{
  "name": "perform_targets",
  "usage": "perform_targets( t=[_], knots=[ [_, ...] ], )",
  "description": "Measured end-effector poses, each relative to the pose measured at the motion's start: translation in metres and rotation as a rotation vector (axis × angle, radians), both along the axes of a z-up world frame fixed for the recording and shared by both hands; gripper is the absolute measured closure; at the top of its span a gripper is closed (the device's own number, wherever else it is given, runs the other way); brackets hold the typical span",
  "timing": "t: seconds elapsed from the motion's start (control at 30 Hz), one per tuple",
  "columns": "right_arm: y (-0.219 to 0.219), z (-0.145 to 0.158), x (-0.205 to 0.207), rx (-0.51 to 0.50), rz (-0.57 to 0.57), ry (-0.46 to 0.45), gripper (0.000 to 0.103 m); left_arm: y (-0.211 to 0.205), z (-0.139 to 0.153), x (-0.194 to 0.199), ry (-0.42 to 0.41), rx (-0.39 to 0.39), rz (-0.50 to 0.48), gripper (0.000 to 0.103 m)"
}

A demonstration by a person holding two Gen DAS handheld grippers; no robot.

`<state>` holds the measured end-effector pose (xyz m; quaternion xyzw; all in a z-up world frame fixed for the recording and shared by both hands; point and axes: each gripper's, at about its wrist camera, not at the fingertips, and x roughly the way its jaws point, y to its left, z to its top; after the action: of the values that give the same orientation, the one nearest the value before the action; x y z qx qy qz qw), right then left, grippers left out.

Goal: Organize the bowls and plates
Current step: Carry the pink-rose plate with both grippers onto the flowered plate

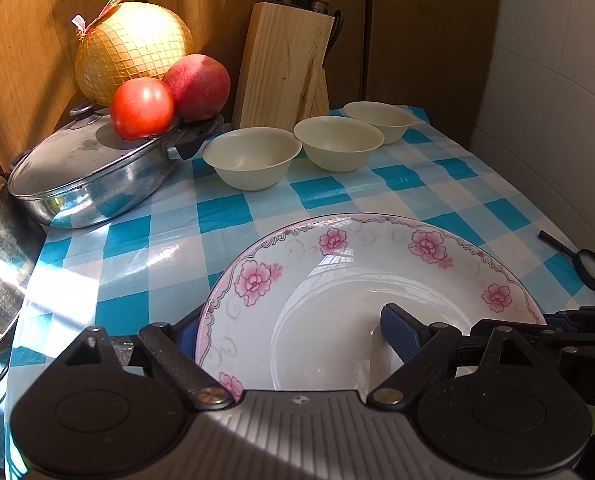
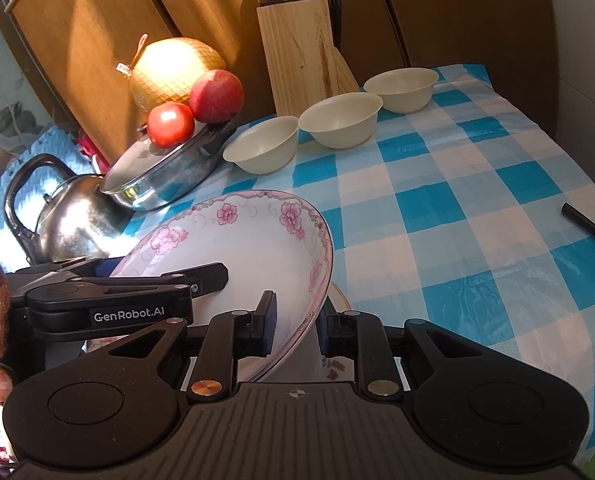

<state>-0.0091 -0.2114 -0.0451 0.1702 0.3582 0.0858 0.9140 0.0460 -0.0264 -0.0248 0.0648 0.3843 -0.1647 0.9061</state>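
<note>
A white plate with pink flowers [image 1: 377, 280] [image 2: 249, 248] is held tilted above the checked tablecloth. My left gripper [image 1: 293, 332] is shut on its near rim, one pad inside the plate, one beneath. My right gripper [image 2: 295, 324] is shut on the plate's right rim, and the left gripper [image 2: 145, 288] shows beside it. A second plate [image 2: 339, 300] lies under the held one, mostly hidden. Three cream bowls [image 1: 251, 156] [image 1: 337, 142] [image 1: 379, 120] stand in a row at the back, and also show in the right wrist view [image 2: 263, 142] [image 2: 339, 118] [image 2: 401, 88].
A steel lidded pan [image 1: 93, 172] [image 2: 165, 172] at the left carries a tomato [image 1: 141, 106], a red fruit [image 1: 197, 86] and a netted pomelo [image 1: 133, 48]. A kettle [image 2: 73, 216] stands left. A knife block [image 1: 283, 66] stands at the back. A magnifying glass [image 1: 589, 266] lies right.
</note>
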Motion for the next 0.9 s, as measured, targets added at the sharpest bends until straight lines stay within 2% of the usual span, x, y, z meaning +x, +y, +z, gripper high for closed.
perform_targets(
  t=[0.9],
  knots=[
    [0.004,-0.01,-0.028,-0.016,0.001,0.023,0.075,-0.005,-0.009,-0.022,0.018,0.027,-0.01,0.02]
  ],
)
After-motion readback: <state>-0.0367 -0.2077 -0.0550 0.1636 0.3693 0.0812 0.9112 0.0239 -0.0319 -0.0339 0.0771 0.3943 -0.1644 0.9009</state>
